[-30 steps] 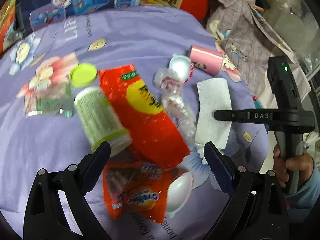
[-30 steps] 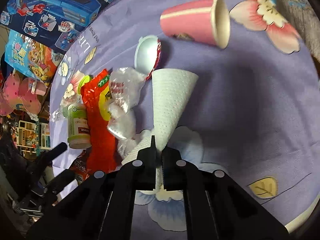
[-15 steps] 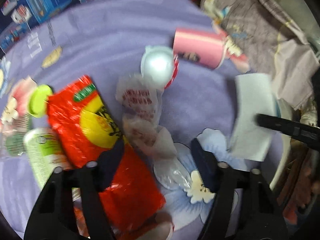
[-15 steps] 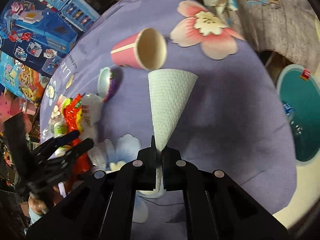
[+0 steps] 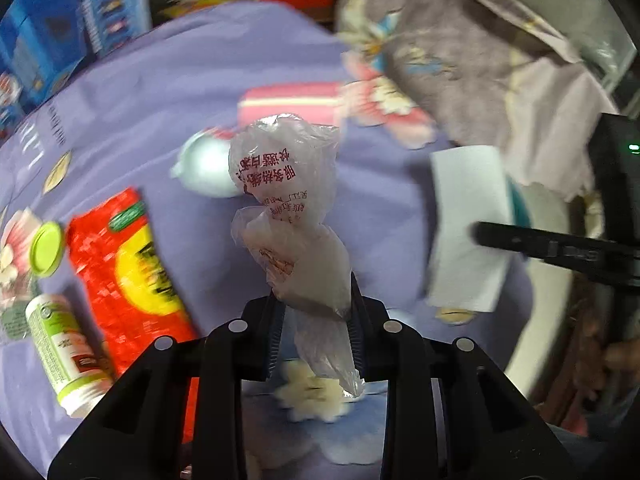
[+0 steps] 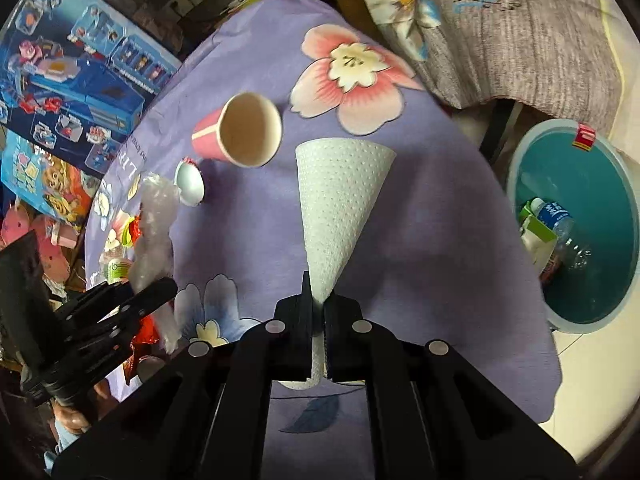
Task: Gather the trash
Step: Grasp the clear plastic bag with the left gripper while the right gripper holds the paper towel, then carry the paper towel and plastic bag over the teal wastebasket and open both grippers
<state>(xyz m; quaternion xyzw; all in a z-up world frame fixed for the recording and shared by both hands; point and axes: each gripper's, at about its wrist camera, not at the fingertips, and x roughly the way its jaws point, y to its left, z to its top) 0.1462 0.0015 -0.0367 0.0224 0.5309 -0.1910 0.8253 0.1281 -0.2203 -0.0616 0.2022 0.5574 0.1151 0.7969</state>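
Observation:
My left gripper [image 5: 316, 300] is shut on a crumpled clear plastic bag [image 5: 288, 200] with red print and holds it up above the purple tablecloth [image 5: 160, 100]. My right gripper [image 6: 318, 304] is shut on a white paper towel [image 6: 340, 200], held above the cloth; the towel also shows in the left wrist view [image 5: 468, 224]. On the cloth lie a pink paper cup [image 6: 236, 132], a silver foil lid [image 6: 190, 180], a red snack wrapper [image 5: 128, 256], a green-and-white bottle [image 5: 60, 348] and its green cap [image 5: 47, 248].
A teal bin [image 6: 580, 216] stands on the floor right of the table, holding a plastic bottle [image 6: 560, 220] and a carton. A grey floral cloth [image 6: 500, 20] lies behind. Toy boxes [image 6: 68, 80] crowd the far left.
My left gripper has shut on the plastic bag and lifted it off the cloth. My right gripper has carried the paper towel rightward, toward the teal bin.

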